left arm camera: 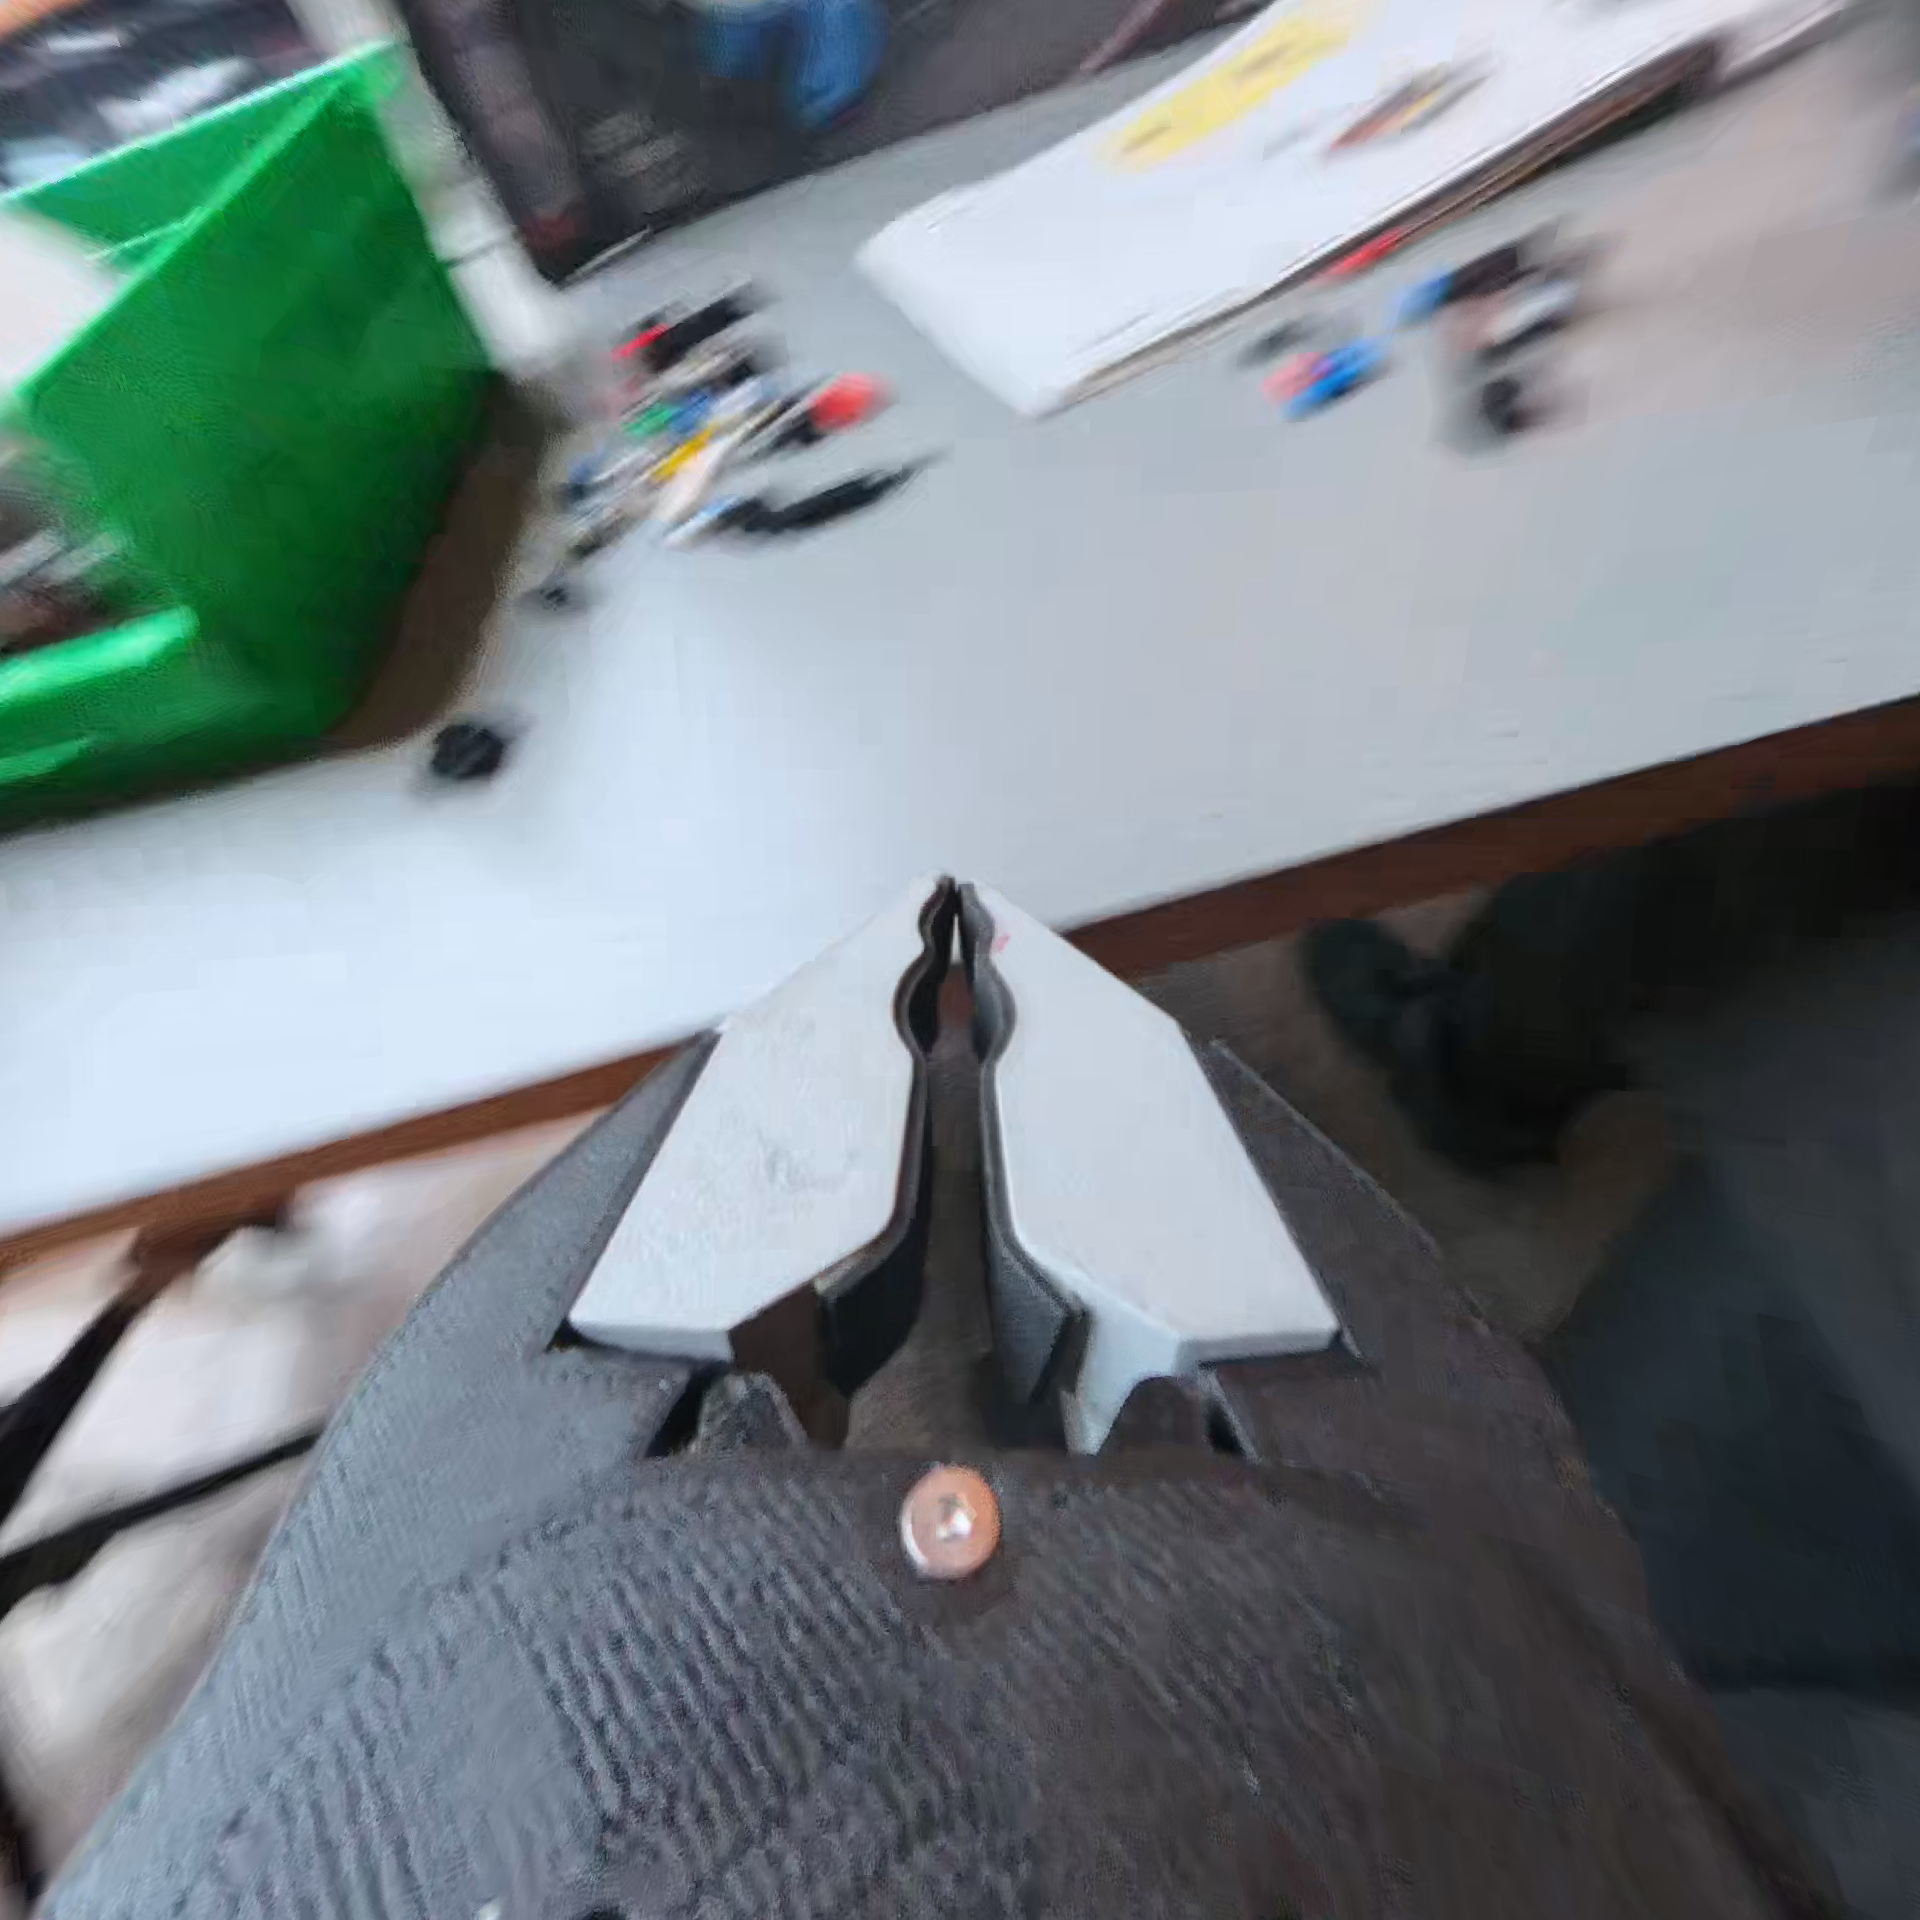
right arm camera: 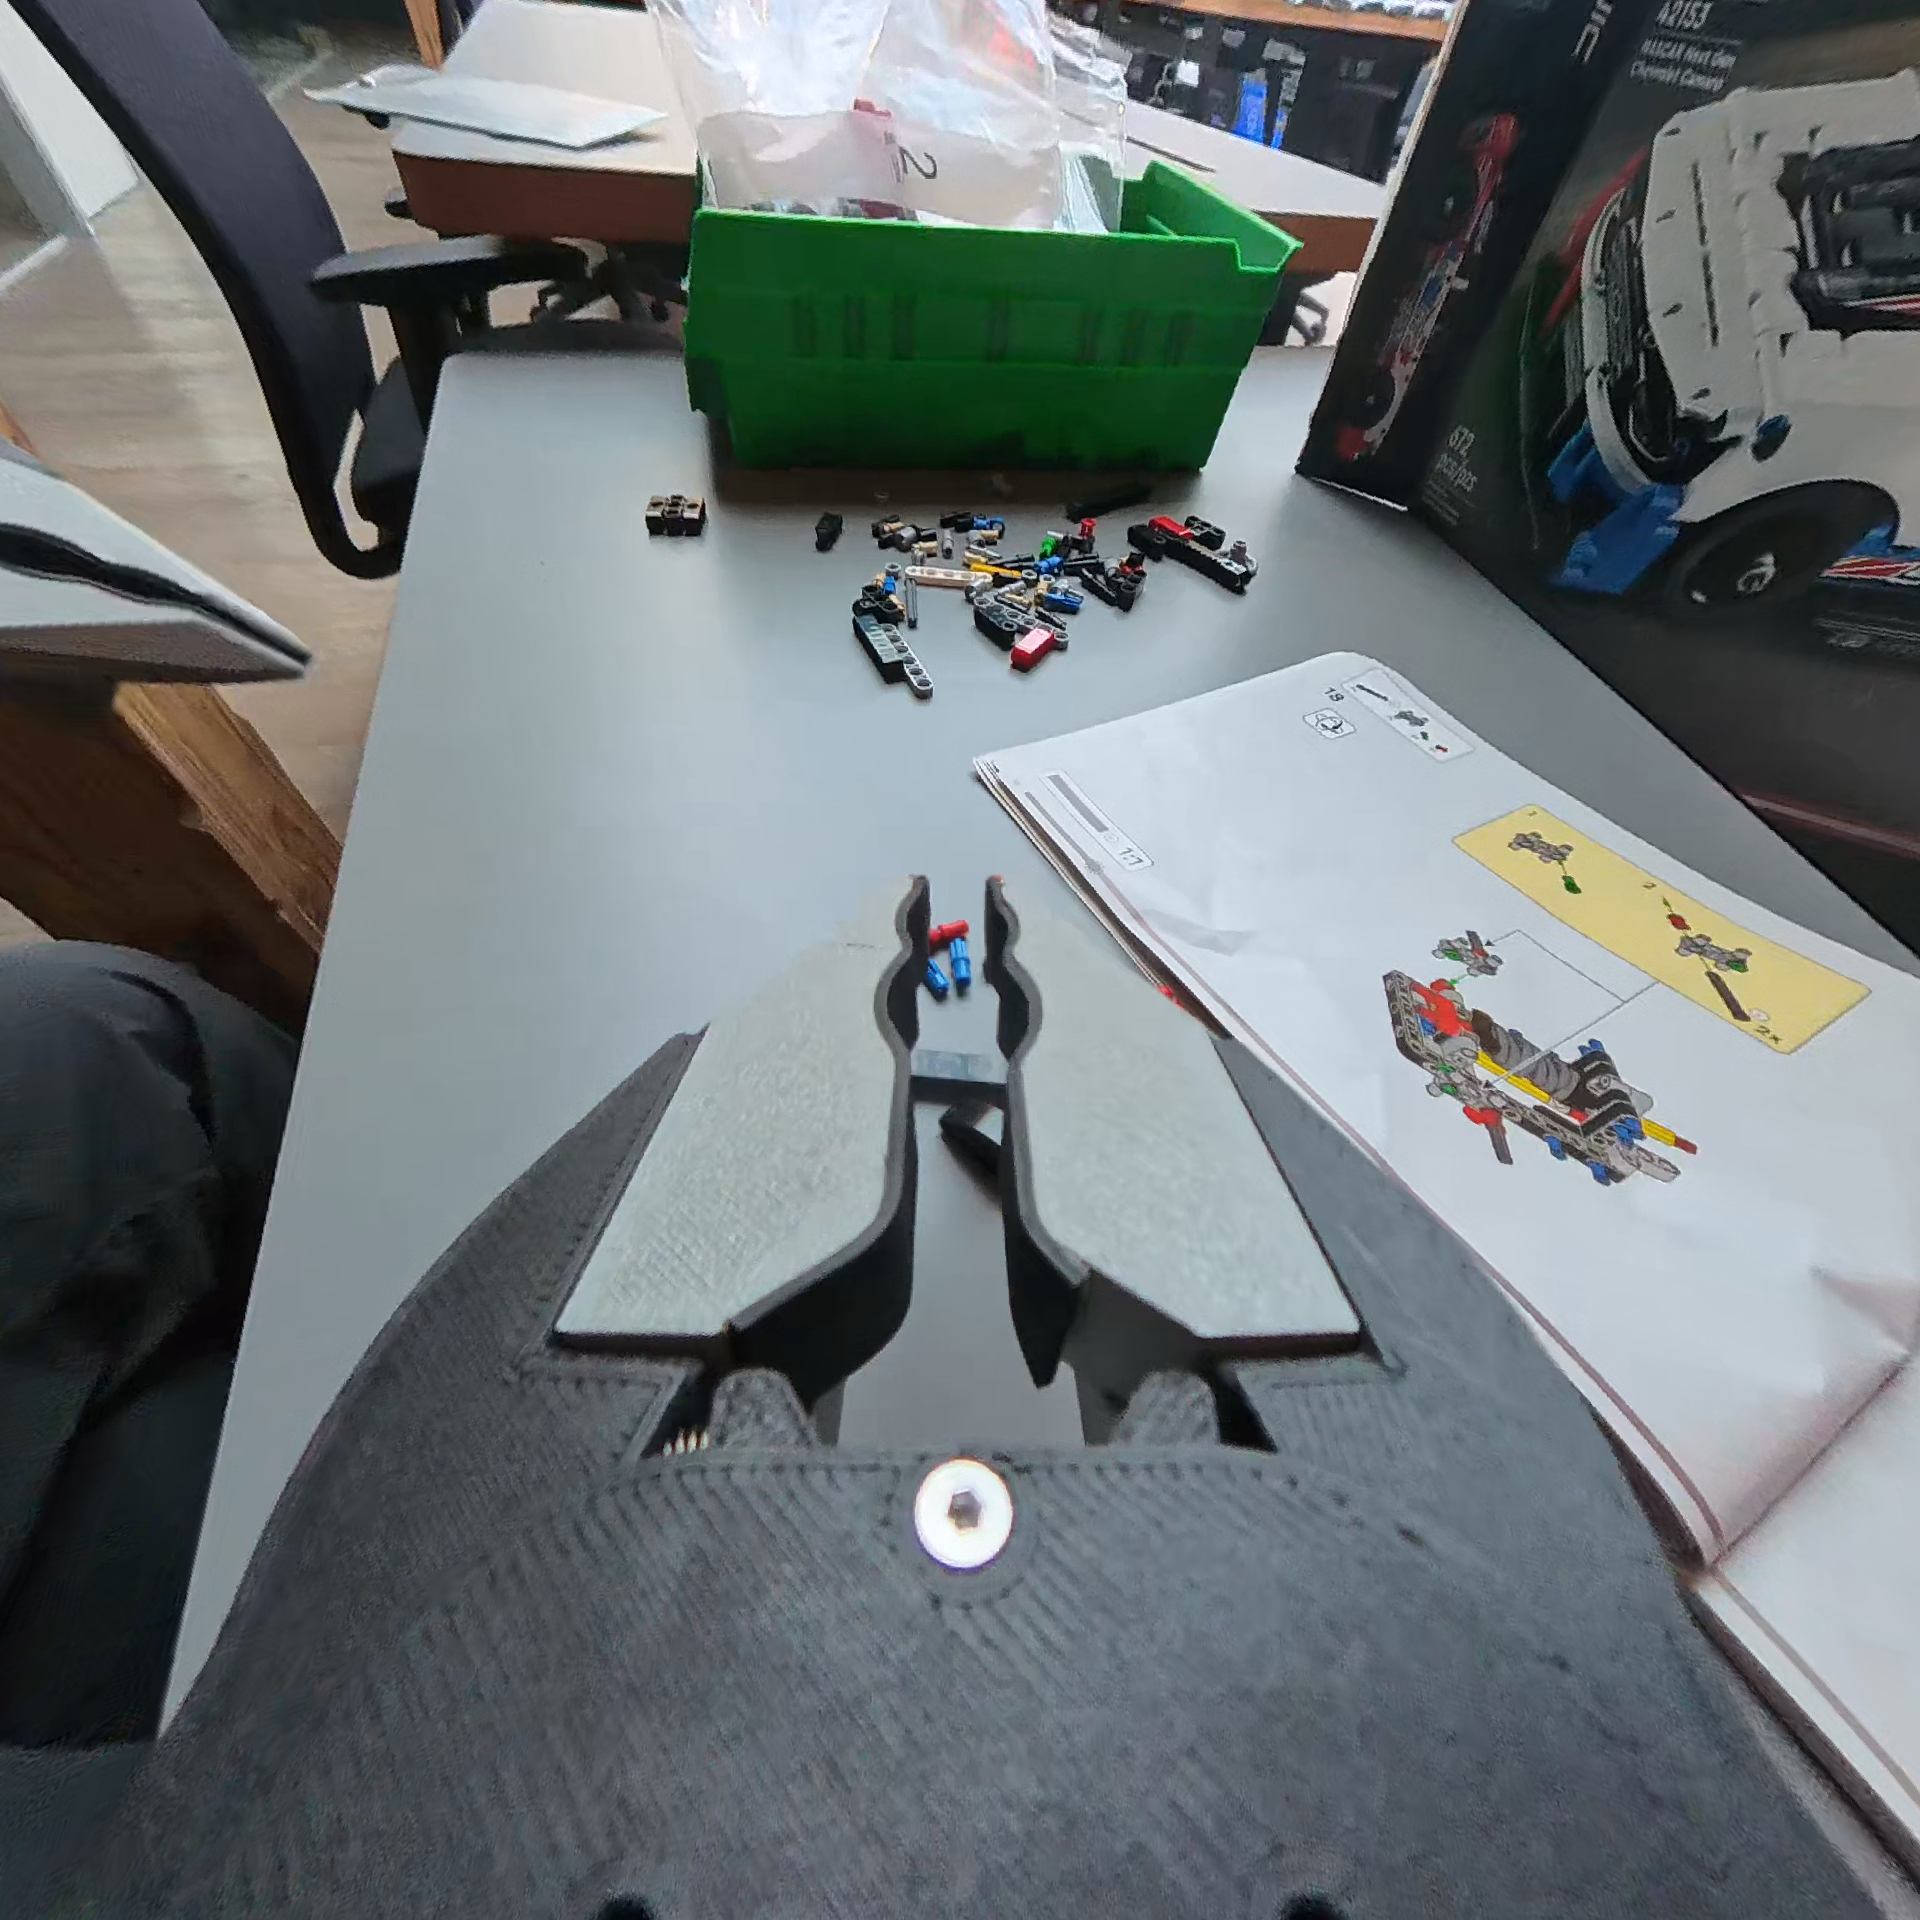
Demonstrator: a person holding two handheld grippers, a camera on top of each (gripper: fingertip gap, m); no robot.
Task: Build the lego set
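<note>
The left gripper (left arm camera: 954,902) is hovering at the table's (left arm camera: 1039,665) near edge, its jaws pressed together on nothing. The right gripper (right arm camera: 951,902) is hanging low over the table, jaws narrowly parted around small red and blue pins (right arm camera: 948,958) lying between them. The loose pile of pieces (right arm camera: 1023,582) is sitting before the green bin (right arm camera: 966,353), beside the open instruction booklet (right arm camera: 1455,1039).

Matt grey table (right arm camera: 623,831), glossy green plastic bin (right arm camera: 966,353), paper booklet (right arm camera: 1351,935).
</note>
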